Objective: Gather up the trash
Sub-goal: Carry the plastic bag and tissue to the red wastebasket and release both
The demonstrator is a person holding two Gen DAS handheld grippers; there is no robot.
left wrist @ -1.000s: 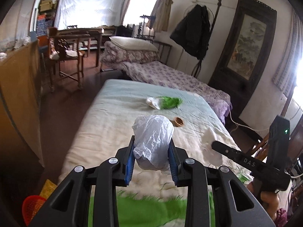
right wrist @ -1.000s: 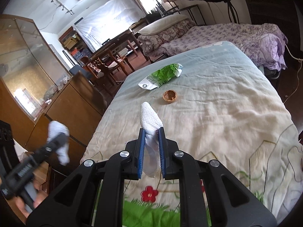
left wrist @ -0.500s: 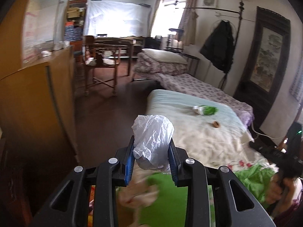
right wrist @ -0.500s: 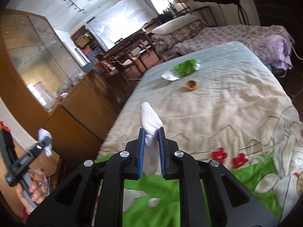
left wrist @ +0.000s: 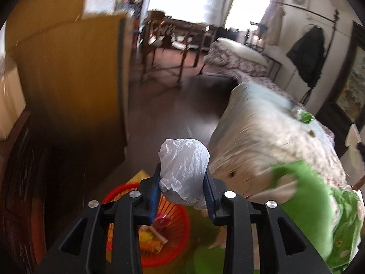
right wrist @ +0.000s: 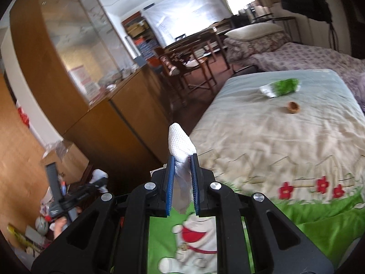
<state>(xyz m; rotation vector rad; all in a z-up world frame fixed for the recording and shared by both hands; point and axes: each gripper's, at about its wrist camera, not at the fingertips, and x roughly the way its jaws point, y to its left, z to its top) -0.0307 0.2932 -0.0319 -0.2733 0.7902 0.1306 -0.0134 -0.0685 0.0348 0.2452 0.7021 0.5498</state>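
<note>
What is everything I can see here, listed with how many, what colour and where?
Plastic bag: one, whitish, between the left claw's pads, over the basket.
Paper towel: one, white, pinched in the right claw.
Basket: one, red, on the floor by the bed.
Wrapper: one, green and white, far end of the bed.
Small shell-like bit: one, brown, beside the wrapper.
Bed: one, cream and green cover.
Cabinet: one, brown, left.
Left claw: black, opening.
Right claw: black, shut.

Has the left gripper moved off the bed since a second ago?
Yes. The left gripper swung left off the bed and now sits above the red basket.
</note>
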